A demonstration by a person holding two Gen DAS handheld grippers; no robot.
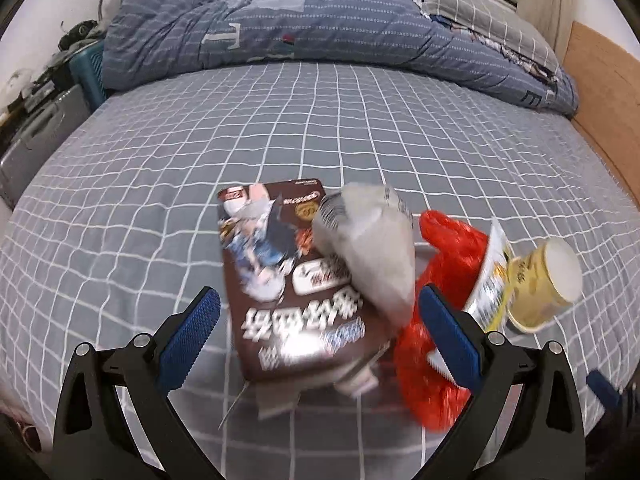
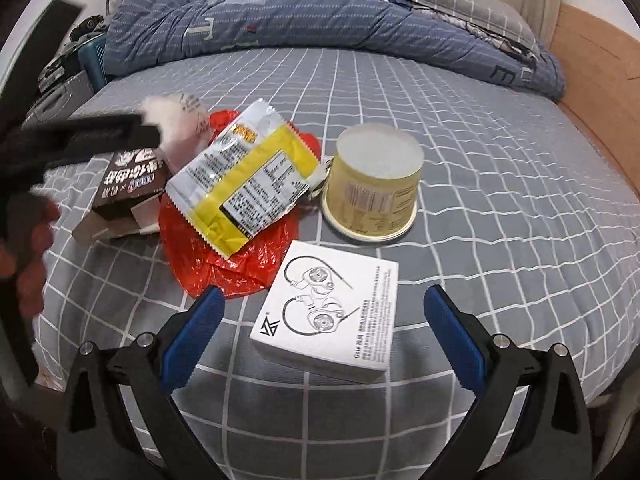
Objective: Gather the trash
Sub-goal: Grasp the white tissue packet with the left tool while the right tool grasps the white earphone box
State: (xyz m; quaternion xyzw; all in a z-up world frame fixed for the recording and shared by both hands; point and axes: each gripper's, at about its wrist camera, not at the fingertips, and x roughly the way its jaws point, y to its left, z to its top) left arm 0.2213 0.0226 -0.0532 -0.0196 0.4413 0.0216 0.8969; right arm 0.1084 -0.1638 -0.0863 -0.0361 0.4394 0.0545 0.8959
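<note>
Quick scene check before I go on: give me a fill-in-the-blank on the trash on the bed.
1. The yellow paper cup stands ____ on the bedsheet.
2. The yellow-and-silver snack wrapper lies on a ____ plastic bag.
3. The white earphone box lies nearest the ____ gripper.

Missing words: upside down; red; right

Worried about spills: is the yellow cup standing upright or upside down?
Upside down: the yellow cup rests wide rim down on the bedsheet, its narrower flat base facing up.
</note>
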